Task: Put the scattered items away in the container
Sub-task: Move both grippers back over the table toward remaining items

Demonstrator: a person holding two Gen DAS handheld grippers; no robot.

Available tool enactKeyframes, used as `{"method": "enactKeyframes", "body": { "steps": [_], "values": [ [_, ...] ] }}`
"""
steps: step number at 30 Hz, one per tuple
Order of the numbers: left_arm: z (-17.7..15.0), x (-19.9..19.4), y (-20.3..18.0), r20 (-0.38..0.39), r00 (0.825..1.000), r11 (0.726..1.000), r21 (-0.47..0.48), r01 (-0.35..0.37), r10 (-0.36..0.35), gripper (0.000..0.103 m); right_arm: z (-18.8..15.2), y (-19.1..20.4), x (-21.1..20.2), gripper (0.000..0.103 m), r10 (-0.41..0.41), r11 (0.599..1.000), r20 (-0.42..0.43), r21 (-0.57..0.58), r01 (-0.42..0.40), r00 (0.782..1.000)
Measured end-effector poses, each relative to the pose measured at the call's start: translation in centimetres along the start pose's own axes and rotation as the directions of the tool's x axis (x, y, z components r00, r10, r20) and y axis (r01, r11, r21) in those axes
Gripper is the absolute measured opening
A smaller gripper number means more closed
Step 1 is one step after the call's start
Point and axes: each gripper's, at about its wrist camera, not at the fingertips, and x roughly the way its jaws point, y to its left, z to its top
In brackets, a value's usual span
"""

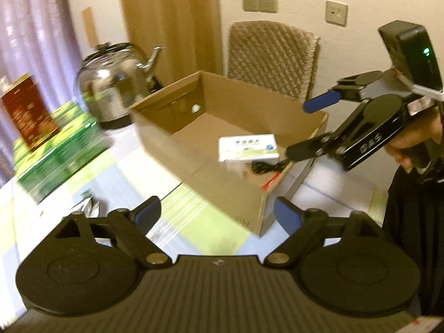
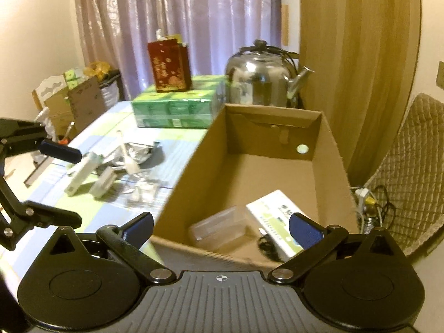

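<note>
- A brown corrugated box (image 2: pixel 327 149) stands open-topped at centre right of the right wrist view, with a round hole in its far wall.
- Inside it, at lower right, lies a white-and-green carton (image 2: pixel 274 216); just left of that, a clear plastic tub (image 2: pixel 219 229); a black cord (image 2: pixel 266 245) curls at the near wall.
- In the left wrist view the same carton (image 1: pixel 248 147) lies flat on the box floor, near centre.
- The right gripper (image 2: pixel 220 230) hangs over the box's near edge, its blue-padded fingers spread wide and empty.
- The left gripper (image 1: pixel 215 216) hovers over the table at bottom centre of its view, fingers likewise wide apart, nothing between them.
- The items not yet tidied sit at centre left of the right wrist view, on the table beside the box: two white sticks (image 2: pixel 83 172), crumpled foil (image 2: pixel 136 152), and small clear packets (image 2: pixel 143 193).
- The table (image 2: pixel 116 122) wears a cloth of pale blue, green and white checks.
- At its far end, upper centre, a green shrink-wrapped pack (image 2: pixel 172 105) carries a dark red tin (image 2: pixel 169 65); a shiny steel kettle (image 2: pixel 260 75) stands to the right of it.
- Mauve curtains (image 2: pixel 177 14) hang behind; a wooden panel (image 2: pixel 358 55) fills the upper right.
- A quilted beige chair (image 2: pixel 410 166) sits at right, with wires (image 2: pixel 371 205) on the floor.
- A hand (image 1: pixel 408 144) grips the right gripper's handle at the right edge of the left wrist view.
</note>
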Motion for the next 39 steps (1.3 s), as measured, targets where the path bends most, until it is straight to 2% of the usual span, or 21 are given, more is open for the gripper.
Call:
{"method": "enactKeyframes", "body": {
  "steps": [5,11,16,24,39],
  "values": [
    [-4.3,-3.0,1.1,-0.036,0.994,0.992,-0.067,-0.109,0.107,0.097,-0.4,2.9,-1.1,0.101,0.050,0.999,0.025,-0.013,-0.050,0.998],
    [-8.8,-6.8,4.0,-0.110,0.964,0.953,-0.156,-0.259,0.243,0.101,-0.8,7.5,-1.5,0.101,0.131,0.990,0.027,-0.049,-0.129,0.991],
    [-11.7,-9.1,5.9,-0.157,0.942,0.930,-0.179,-0.321,0.295,0.102,-1.3,11.0,-0.5,0.101,0.181,0.979,-0.009,-0.097,-0.181,0.983],
    [-14.4,-10.9,8.6,-0.174,0.933,0.917,-0.198,-0.345,0.314,0.102,-1.7,14.8,1.8,0.101,0.209,0.964,-0.062,-0.155,-0.217,0.976],
    [-15.7,-8.1,13.4,-0.178,0.950,0.940,-0.183,-0.287,0.255,0.101,-0.6,18.7,7.0,0.101,0.216,0.934,-0.134,-0.261,-0.245,0.967]
  ]
}}
